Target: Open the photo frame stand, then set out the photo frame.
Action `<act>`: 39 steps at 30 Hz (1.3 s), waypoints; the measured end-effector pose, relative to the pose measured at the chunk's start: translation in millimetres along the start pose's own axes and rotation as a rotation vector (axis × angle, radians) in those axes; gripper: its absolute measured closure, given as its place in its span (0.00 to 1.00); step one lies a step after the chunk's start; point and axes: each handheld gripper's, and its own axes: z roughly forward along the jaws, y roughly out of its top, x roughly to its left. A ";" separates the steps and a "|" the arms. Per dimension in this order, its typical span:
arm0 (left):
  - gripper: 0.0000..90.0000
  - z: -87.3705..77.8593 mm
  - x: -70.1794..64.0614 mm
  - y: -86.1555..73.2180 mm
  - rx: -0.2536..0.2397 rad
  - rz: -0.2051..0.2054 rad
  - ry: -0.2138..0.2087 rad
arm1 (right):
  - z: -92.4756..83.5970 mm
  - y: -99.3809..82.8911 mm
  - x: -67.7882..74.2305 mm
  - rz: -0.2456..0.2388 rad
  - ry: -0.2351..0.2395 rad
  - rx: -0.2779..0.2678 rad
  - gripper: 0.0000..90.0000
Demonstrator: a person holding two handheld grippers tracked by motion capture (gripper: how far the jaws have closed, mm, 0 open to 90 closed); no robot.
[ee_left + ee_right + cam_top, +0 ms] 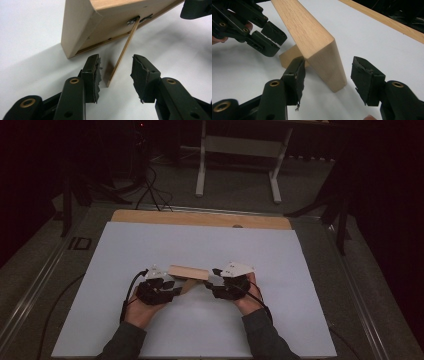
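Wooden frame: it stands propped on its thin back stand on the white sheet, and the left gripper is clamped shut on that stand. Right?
Not quite. The left gripper is open: in the left gripper view the thin stand of the wooden frame sits between its pads, touching neither. The frame does stand propped on the white sheet.

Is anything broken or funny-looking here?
Yes. The black pads on the left gripper are torn and ragged at the edges, and the right gripper has frayed pads too. The wooden frame itself looks fine, propped on its thin stand.
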 end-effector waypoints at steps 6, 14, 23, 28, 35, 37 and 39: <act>0.64 -2.2 1.0 -0.2 -0.004 0.001 0.003 | -0.5 -0.3 -0.7 -0.004 -0.003 0.005 0.49; 0.64 -3.4 0.8 0.0 -0.009 -0.001 0.000 | -1.2 -0.8 -2.2 -0.005 -0.003 0.006 0.49; 0.64 -5.9 2.3 0.2 -0.019 -0.007 0.002 | -2.7 -0.7 -3.5 -0.010 0.001 0.007 0.49; 0.64 -6.4 2.7 0.2 -0.018 -0.007 0.003 | -3.4 -0.7 -4.4 -0.009 0.007 0.009 0.49; 0.64 -7.0 2.9 0.6 -0.021 -0.007 0.004 | -6.0 -1.5 -7.4 -0.017 0.020 0.019 0.49; 0.64 -7.2 2.9 0.6 -0.022 -0.007 0.005 | -6.6 -2.1 -8.6 -0.010 0.023 0.019 0.49; 0.64 -7.6 2.9 0.7 -0.024 -0.005 0.006 | -6.5 -3.1 -9.3 -0.008 0.023 0.024 0.49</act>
